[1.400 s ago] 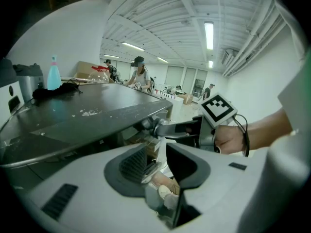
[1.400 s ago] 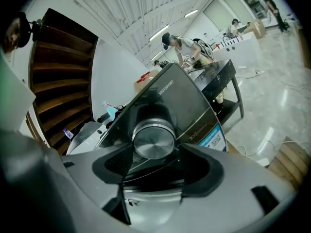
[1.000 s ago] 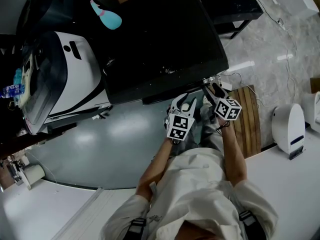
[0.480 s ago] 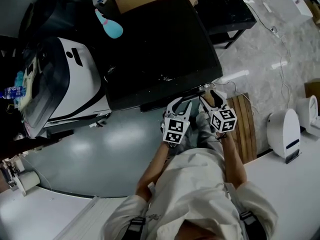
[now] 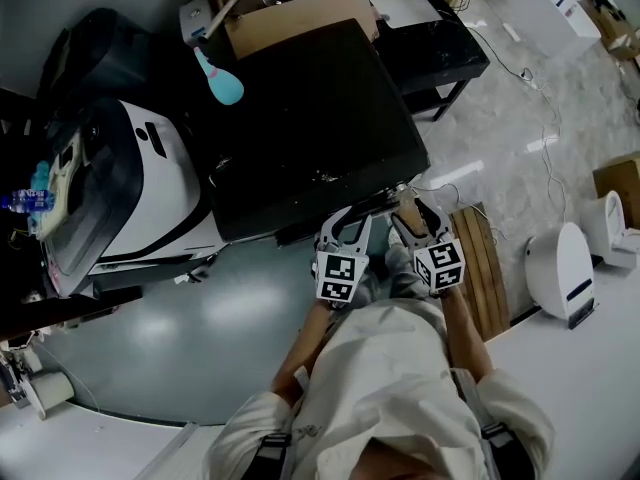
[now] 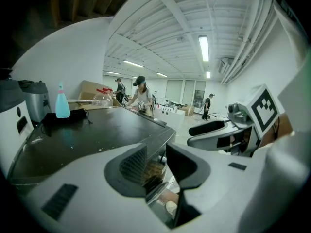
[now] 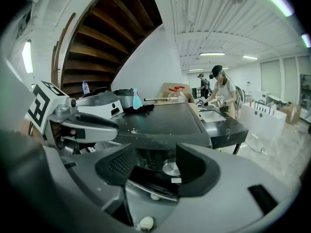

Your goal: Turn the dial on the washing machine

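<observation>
Head view: person (image 5: pixel 390 388) in a white shirt holds the left gripper (image 5: pixel 347 226) and right gripper (image 5: pixel 418 218) side by side at the front edge of the washing machine (image 5: pixel 300 118), which has a flat black top. The marker cube (image 5: pixel 338 276) on each gripper shows black-and-white squares only, no letters. A teal spray bottle (image 5: pixel 220 78) is at the machine's far left corner, a cardboard box (image 5: pixel 290 13) at its far edge, and a white appliance (image 5: pixel 150 178) just beside it on the left. Left gripper view: the left gripper (image 6: pixel 156 161) has its jaws a little apart with nothing clamped, only the machine's front corner showing in the gap. The right gripper (image 6: pixel 192 135) is off to the right with its marker cube (image 6: pixel 265 111). The spray bottle (image 6: pixel 62 103) stands upright at the far end of the top, its print unreadable. Right gripper view: the right gripper (image 7: pixel 155 166) has its jaws apart; they have just been closing, and the pads press on nothing. The silver dial (image 7: pixel 170 168) sits on the machine's front panel, seen in the gap nearer the right jaw, apart from both pads. A small white label (image 7: pixel 176 180) is just under the dial, print too small to read; the panel markings left of the dial are also too dim to read.
</observation>
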Action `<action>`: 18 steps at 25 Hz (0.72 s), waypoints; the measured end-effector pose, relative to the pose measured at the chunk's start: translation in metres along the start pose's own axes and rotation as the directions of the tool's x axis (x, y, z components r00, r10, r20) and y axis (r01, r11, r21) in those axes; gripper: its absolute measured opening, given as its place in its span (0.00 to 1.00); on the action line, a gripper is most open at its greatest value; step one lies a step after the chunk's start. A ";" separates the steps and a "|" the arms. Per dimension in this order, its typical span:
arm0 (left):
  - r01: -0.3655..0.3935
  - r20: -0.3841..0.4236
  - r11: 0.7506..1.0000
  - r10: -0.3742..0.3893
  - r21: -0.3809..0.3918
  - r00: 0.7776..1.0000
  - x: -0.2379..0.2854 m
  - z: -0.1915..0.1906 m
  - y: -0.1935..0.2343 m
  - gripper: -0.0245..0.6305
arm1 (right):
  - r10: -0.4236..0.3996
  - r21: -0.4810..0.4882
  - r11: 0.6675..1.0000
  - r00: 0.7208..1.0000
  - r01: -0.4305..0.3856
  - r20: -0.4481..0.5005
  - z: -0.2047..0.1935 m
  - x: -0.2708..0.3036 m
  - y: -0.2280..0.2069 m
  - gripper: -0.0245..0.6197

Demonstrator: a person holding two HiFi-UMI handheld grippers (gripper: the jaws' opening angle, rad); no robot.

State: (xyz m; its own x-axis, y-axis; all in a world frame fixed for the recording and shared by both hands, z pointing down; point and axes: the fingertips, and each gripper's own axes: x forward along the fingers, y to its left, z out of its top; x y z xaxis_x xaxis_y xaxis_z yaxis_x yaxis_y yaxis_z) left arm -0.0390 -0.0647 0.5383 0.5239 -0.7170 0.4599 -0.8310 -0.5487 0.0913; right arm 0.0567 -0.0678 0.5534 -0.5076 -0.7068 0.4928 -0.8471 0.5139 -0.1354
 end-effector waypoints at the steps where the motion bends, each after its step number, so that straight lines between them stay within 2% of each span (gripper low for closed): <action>1: 0.003 0.005 1.000 -0.003 0.002 1.000 -0.002 0.000 -0.001 0.24 | -0.006 -0.004 1.000 1.000 0.006 0.000 0.001 -0.002 0.002 0.43; 9: 0.011 0.012 1.000 -0.011 -0.026 1.000 -0.011 -0.004 -0.011 0.24 | -0.023 -0.037 0.999 1.000 0.023 -0.005 0.011 -0.019 0.006 0.42; 18: -0.086 0.003 0.994 0.086 -0.072 0.996 -0.030 -0.013 -0.013 0.24 | 0.044 -0.068 0.997 0.999 -0.046 -0.022 0.010 -0.025 0.016 0.40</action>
State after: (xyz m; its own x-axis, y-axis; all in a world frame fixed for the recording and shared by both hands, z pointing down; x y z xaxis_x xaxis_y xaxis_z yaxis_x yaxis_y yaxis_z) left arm -0.0467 -0.0304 0.5351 0.4509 -0.7631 0.4630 -0.8842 -0.4527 0.1150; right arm 0.0540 -0.0464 0.5305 -0.5410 -0.6726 0.5049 -0.8104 0.5775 -0.0989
